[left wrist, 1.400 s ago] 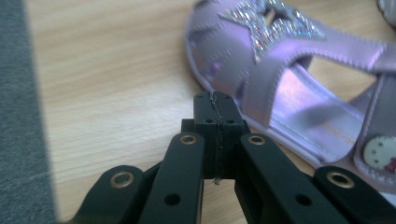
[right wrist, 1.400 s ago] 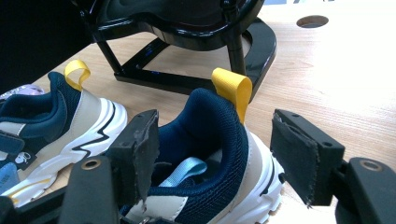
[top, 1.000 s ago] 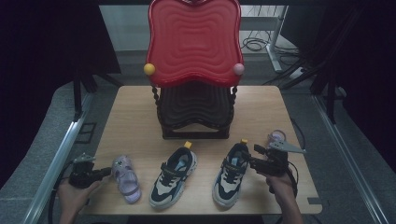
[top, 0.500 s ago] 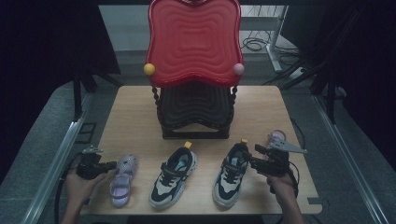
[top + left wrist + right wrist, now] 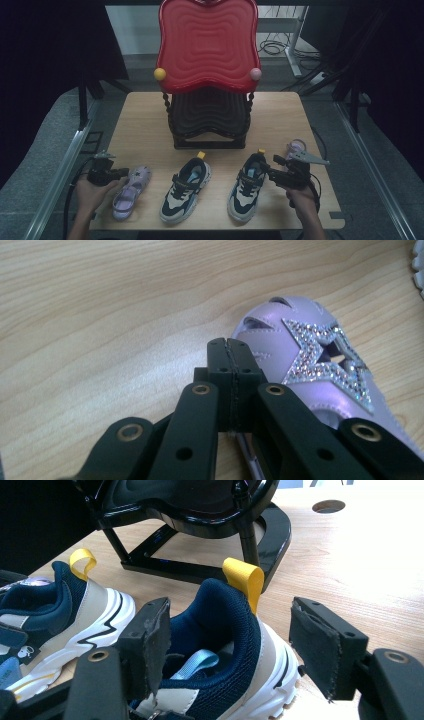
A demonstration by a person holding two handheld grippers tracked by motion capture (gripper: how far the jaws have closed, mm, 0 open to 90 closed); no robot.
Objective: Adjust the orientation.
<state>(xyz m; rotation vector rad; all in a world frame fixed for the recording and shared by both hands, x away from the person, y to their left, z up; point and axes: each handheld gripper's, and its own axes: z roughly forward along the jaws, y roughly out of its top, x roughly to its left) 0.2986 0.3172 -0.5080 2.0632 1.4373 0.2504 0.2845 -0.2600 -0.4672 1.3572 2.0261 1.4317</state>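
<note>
1. While the right gripper [image 5: 273, 168] keeps its place at the navy sneaker [image 5: 247, 187], the left gripper [image 5: 119, 173] has slid sideways along the near edge of the tabletop [image 5: 145, 120]. The lilac sandal [image 5: 127, 192] has swung with it, so the sandal now lies slanted and just ahead of the jaw tips.
2. In the left gripper view the left gripper [image 5: 230, 342] has its jaws pressed flat together with nothing clearly between them. Their tips rest against the sandal [image 5: 310, 355], which sits just to their right. I cannot tell whether a thin strap is caught lower down.
3. That shift reads as nudging rather than lifting. I judge the sandal is being squared up for a proper grip, so it has not yet been carried anywhere.
4. The jaws of the right gripper [image 5: 230, 645] stand wide apart, one on each side of the sneaker's [image 5: 220, 645] heel collar. The pads are clear of it, so nothing is held.
5. The sandal is glossy lilac synthetic with cut-out slots and a rhinestone star that glitters.
6. The sneaker has navy mesh, cream panels, a ridged white sole and a yellow webbing heel loop that stands up between the jaws.
7. Its mate [image 5: 186, 189] lies beyond the left-hand jaw, and a second lilac sandal [image 5: 296, 148] lies behind the gripper.
8. Farther ahead stands a shoe rack [image 5: 207, 45] with rippled plastic tiers, red above black, and the tabletop is pale wood grain.
</note>
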